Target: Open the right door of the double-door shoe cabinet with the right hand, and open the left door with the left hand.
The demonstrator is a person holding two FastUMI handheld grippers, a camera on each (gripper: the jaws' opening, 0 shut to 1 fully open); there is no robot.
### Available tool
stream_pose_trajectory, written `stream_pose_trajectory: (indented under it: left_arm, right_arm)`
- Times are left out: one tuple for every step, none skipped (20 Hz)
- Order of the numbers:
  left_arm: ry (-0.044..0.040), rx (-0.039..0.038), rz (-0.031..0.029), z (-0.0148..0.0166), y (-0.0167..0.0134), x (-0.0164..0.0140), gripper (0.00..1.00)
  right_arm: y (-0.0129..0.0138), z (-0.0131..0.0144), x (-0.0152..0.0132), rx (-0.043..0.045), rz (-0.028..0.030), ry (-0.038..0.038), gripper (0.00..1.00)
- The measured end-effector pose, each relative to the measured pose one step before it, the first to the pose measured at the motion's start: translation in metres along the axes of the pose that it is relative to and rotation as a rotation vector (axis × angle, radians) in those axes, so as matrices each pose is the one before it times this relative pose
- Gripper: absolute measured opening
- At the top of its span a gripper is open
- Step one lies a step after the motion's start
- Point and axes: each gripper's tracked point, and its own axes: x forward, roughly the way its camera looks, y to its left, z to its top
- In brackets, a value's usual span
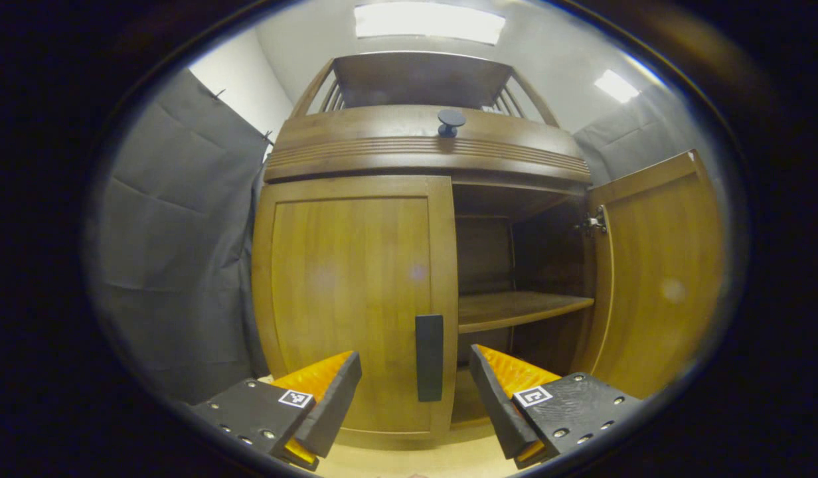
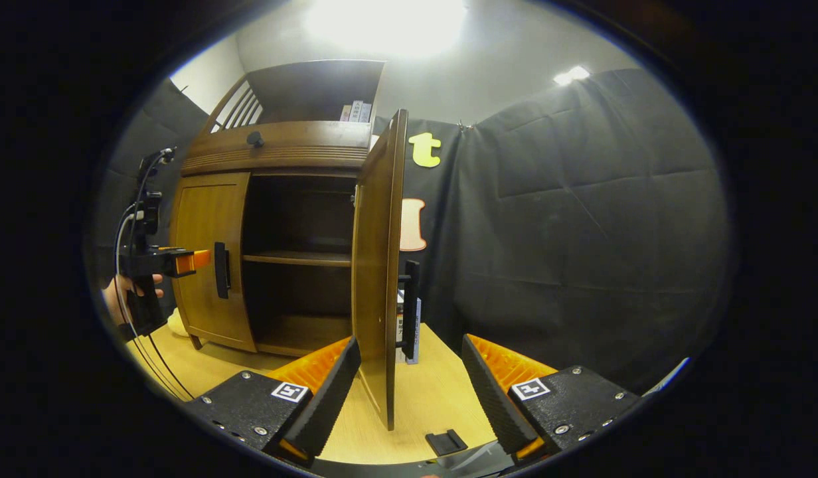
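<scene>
The wooden shoe cabinet (image 1: 422, 143) fills the left gripper view. Its left door (image 1: 349, 292) is closed, and a dark vertical handle (image 1: 429, 357) sits at its inner edge. My left gripper (image 1: 414, 398) is open just short of that handle, which lies in line with the gap. The right door (image 1: 654, 279) stands swung out, baring the inner shelf (image 1: 522, 307). In the right gripper view, the right door (image 2: 377, 265) is edge-on with its handle (image 2: 411, 309) on the far face. My right gripper (image 2: 409, 392) is open, the door's lower corner between its fingers without touching. The left gripper (image 2: 200, 260), in a hand (image 2: 127, 292), hovers by the left handle (image 2: 221, 269).
A dark round knob (image 1: 451, 121) sticks out of the band above the doors. Books (image 2: 356, 111) stand on the top shelf. A boxed item (image 2: 413, 332) leans behind the open door. A small black piece (image 2: 447, 441) lies on the pale wooden floor (image 2: 435, 392). Black cloth walls surround the cabinet.
</scene>
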Motion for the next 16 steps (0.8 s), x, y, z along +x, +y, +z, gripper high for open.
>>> stream_pose_trajectory:
  left_arm:
    - [-0.00119,-0.00012,-0.00153,0.00046,-0.00122,0.00160,0.98]
    - [0.00337,0.00753,0.00434,-0.00141,0.00128,0.00096,0.98]
    - [0.00901,0.00676,0.00478,-0.00170,-0.00002,0.00226,0.98]
    - [0.01065,-0.00038,-0.00176,-0.00495,-0.00283,-0.00006,0.98]
    - [0.00881,-0.00373,-0.00396,-0.00262,-0.00255,0.00106,0.99]
    - [0.01270,-0.00451,-0.00378,-0.00227,0.00053,0.00015,0.99]
    - [0.01239,-0.00589,-0.00422,-0.00232,-0.00142,0.00168,0.99]
    - [0.01455,-0.00845,-0.00143,-0.00459,0.00032,0.00243,0.99]
    - [0.01508,-0.00923,0.00078,-0.00245,-0.00033,0.00210,0.99]
    - [0.00719,-0.01106,0.00366,0.00037,-0.00024,0.00075,0.99]
    - [0.00743,-0.01006,-0.00152,-0.00079,-0.00254,0.00197,0.99]
    - [0.00115,-0.00216,-0.00906,-0.00222,-0.00158,0.00146,0.91]
    - [-0.00536,-0.00114,0.00269,0.00274,-0.00235,0.00256,0.83]
    - [0.00674,0.00005,-0.00674,0.00043,-0.00138,-0.00299,0.75]
    - [0.01036,-0.00007,-0.00531,-0.00280,-0.00034,0.00113,0.60]
    - [0.00943,-0.00437,0.00204,-0.00379,0.00208,-0.00063,0.66]
  right_arm:
    - [0.00170,0.00010,0.00153,0.00301,0.00228,0.00251,0.95]
    - [0.00018,0.00034,0.00173,-0.00021,0.00012,-0.00222,0.95]
    - [0.00052,-0.00058,0.00260,-0.00312,-0.00106,-0.00247,0.95]
    - [-0.00054,-0.00195,0.00142,-0.00260,-0.00135,0.00576,0.95]
    - [0.00110,-0.00158,0.00143,0.00004,0.00085,0.00754,0.96]
    - [0.00002,-0.00072,0.00144,0.00677,0.00148,0.00383,0.95]
    - [0.00129,-0.00028,0.00127,0.00861,0.00126,0.00180,0.95]
    - [-0.00075,-0.00052,0.00088,0.00718,-0.00154,0.00247,0.95]
    - [-0.00176,-0.00069,0.00192,0.00377,-0.00287,0.00369,0.95]
    - [-0.00134,-0.00275,0.00085,0.00145,-0.00267,0.00627,0.95]
    - [-0.00210,-0.00084,0.00028,0.00224,-0.00231,0.00577,0.95]
    - [-0.00041,-0.00044,-0.00066,0.00388,-0.00213,0.00309,0.95]
    - [-0.00283,0.00109,-0.00057,0.00548,-0.00175,0.00027,0.95]
    - [-0.00067,0.00170,-0.00189,0.00476,-0.00163,-0.00284,0.95]
    - [0.00056,0.00007,0.00088,0.00162,-0.00068,-0.00316,0.95]
    - [0.00051,0.00007,0.00029,-0.00229,0.00109,-0.00129,0.95]
